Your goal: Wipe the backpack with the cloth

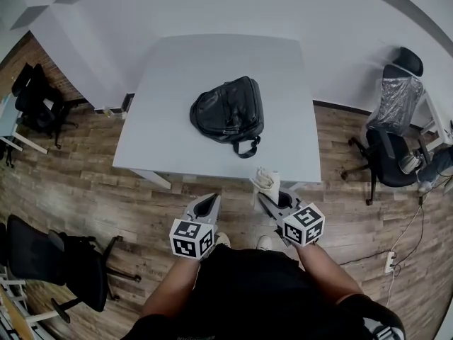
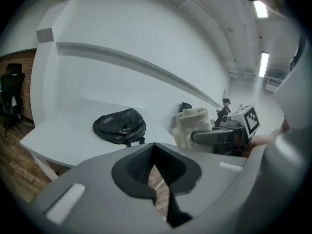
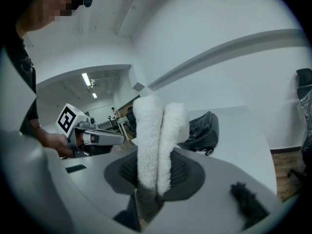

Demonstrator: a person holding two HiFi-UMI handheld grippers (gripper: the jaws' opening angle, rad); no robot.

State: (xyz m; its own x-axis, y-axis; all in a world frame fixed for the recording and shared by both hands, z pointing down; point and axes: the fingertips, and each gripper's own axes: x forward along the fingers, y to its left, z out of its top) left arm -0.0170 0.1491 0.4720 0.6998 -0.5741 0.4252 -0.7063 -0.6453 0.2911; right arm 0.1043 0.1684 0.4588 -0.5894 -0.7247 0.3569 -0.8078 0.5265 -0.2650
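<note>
fig. 1: white table (image 1: 177, 137) in front of me, standing on a wood-plank floor (image 1: 106, 197). a black backpack (image 1: 228, 110) lies flat on the table near the middle, well in from every edge, its loop handle pointing toward my side.

- White walls (image 1: 212, 13) rose behind a plain white table (image 1: 170, 140);
- a wood-plank floor (image 1: 106, 204) spread below, with a brick wall (image 2: 28, 77) at the left;
- black office chairs (image 1: 35, 98) stood at the left, and a plastic-wrapped chair (image 1: 395, 101) at the right;
- strip lights (image 2: 263, 65) glowed overhead.
</note>
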